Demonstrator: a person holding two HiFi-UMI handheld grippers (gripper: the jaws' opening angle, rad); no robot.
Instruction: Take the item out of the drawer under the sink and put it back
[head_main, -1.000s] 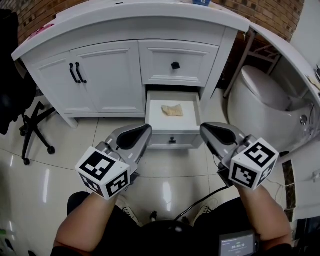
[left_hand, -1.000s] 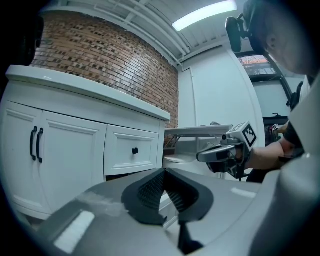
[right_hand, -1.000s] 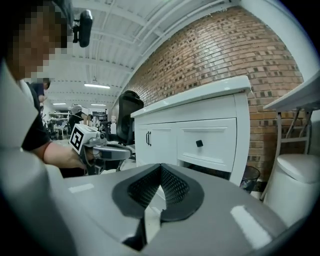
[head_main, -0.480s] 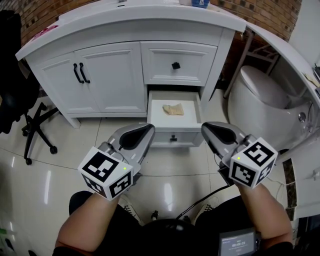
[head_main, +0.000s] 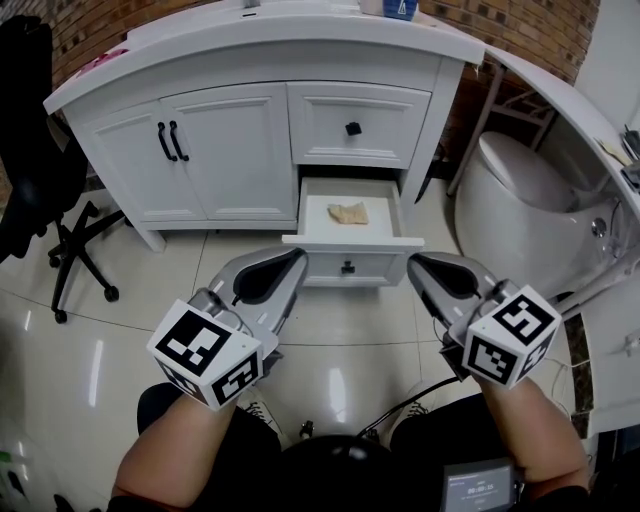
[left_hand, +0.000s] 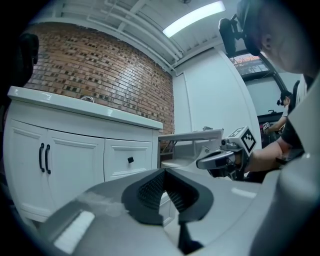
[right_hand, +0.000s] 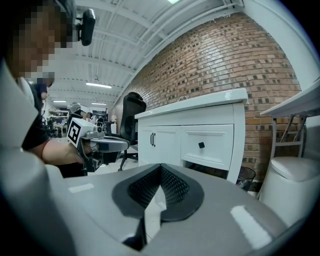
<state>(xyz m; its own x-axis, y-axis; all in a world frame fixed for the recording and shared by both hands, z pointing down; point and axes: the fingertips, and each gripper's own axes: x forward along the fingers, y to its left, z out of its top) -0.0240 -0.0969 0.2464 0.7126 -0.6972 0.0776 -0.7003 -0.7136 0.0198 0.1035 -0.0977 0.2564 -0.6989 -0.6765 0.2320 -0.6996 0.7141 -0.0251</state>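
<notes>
**Head view, left to right.** A black office chair (head_main: 40, 150) stands at the far left, beside a white vanity cabinet (head_main: 230, 60) with paired doors (head_main: 225, 165).

The left gripper (head_main: 285, 262) is held low in front of the cabinet. Its own view shows the ribbed pads pressed tip to tip with nothing between them.

At centre, below the shut upper drawer (head_main: 385, 112), the lower drawer (head_main: 352, 240) is pulled out. The item (head_main: 348, 212), a flat, creased tan piece, lies on the drawer floor toward the back, clear of both side walls.

The right gripper (head_main: 425, 270) mirrors the left. Its jaws are also closed and empty, and its tip is just short of the drawer front. A toilet (head_main: 520, 180) sits at the far right.

**Reading the stage.** The item in the open drawer, with both grippers empty and drawn back, fits two moments equally: the item waiting to be lifted out, or the item already laid back in. The pictures do not settle which.

**Technique, in either case.**
- Any entry into the drawer should probably come from above and in front. It has to pass over the front panel and stay under the overhang of the upper drawer.
- The item looks thin and limp. A grip would likely hold best on a raised crease, not on a flat edge pressed against the drawer floor.
- Closed jaws cannot take it, so they would have to part before reaching it.
- The free gripper is best kept off the drawer front, which looks as if it would slide at a nudge.
</notes>
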